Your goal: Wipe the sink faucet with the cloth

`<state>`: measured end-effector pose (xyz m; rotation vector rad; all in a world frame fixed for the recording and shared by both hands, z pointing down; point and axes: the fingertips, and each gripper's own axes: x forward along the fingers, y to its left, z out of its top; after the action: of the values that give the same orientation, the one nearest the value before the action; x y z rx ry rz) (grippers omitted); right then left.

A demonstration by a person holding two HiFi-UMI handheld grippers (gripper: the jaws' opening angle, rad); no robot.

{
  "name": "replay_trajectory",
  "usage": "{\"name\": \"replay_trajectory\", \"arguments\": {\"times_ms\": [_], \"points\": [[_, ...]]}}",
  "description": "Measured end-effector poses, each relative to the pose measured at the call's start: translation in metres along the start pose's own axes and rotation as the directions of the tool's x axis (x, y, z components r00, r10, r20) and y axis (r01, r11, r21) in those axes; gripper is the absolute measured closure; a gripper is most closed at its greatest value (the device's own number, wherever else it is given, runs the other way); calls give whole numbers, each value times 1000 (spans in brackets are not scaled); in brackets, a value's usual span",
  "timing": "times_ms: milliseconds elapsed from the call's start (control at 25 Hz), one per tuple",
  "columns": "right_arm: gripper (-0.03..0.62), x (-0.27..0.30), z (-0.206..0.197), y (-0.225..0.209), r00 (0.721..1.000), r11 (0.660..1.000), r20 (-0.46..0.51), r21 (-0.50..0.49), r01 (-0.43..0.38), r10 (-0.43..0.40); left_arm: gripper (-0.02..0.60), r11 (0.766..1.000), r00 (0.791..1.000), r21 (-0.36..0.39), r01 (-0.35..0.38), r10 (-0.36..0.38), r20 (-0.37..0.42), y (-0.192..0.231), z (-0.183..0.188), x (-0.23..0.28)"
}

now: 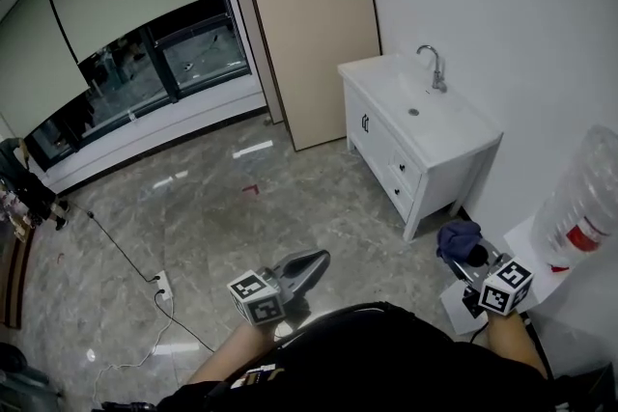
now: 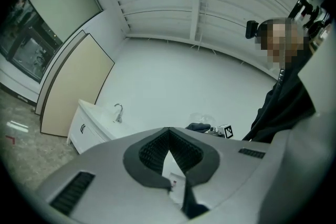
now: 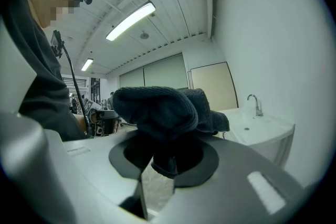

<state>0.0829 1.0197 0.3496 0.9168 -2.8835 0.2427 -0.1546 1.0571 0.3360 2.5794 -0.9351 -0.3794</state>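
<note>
A white sink cabinet [image 1: 454, 135] stands against the right wall, with a chrome faucet [image 1: 435, 68] at the back of its basin. My right gripper [image 1: 475, 263] is low at the right, a good way short of the cabinet, shut on a dark blue cloth [image 1: 459, 239]. In the right gripper view the cloth [image 3: 163, 107] bulges out over the jaws, and the faucet [image 3: 256, 105] shows far off to the right. My left gripper [image 1: 317, 259] is held over the floor at centre, shut and with nothing in it. In the left gripper view the faucet [image 2: 119, 112] is small and distant.
A tall beige board [image 1: 309, 34] leans on the wall left of the cabinet. A large clear water bottle [image 1: 579, 198] stands at the far right. A power strip [image 1: 162, 285] with cables lies on the marble floor. Low windows [image 1: 145, 72] run along the left wall.
</note>
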Motion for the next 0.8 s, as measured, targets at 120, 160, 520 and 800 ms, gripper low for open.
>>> {"name": "replay_trajectory", "arguments": {"times_ms": [120,160,520,800], "points": [[505,23,-3,-23,1000,1000,-13,10,-18,18,581,999,999,-17,-33,33,-10,32,-1,13],[506,30,-4,-29,1000,1000,-21,12,-19,19,581,999,999,-15,-36,36,-12,45,-1,15],[506,141,10,-85,997,998,-52,1,58,-58,581,998,998,-35,58,-59,-15,173,32,52],[506,273,45,-136,991,991,-43,31,127,-126,581,996,992,-6,90,-90,-85,301,115,70]]}}
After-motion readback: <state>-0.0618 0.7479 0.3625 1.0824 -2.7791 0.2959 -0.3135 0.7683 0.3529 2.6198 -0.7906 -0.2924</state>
